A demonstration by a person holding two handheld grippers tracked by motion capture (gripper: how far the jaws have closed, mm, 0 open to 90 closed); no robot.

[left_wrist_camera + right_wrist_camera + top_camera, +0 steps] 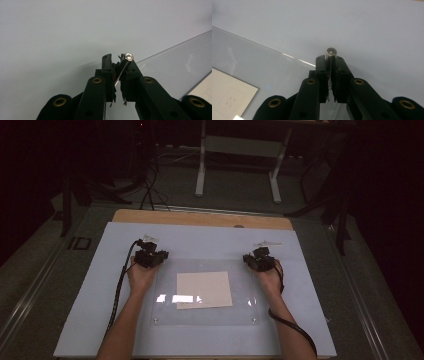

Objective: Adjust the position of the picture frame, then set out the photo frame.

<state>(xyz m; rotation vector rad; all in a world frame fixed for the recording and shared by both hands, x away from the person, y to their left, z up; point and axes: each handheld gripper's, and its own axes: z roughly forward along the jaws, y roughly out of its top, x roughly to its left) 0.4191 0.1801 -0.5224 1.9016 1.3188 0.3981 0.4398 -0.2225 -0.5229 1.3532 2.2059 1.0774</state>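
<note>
Clear acrylic sheet lies flat on the pale board over a beige paper, and we hold its two far corners: left gripper and right gripper each clamp narrowly on a small silver corner stud. We judge this the gripping step; next calls for an even, level lift.

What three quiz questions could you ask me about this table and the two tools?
1. True or false: the beige paper lies under the clear sheet.
2. What shiny thing is the left tool pinching: A) a metal pin, B) a spoon, C) a coin?
3. At which corner of the clear sheet is the right tool?

Key
1. True.
2. A.
3. Its far right corner, where it is shut on a second metal pin.
</note>
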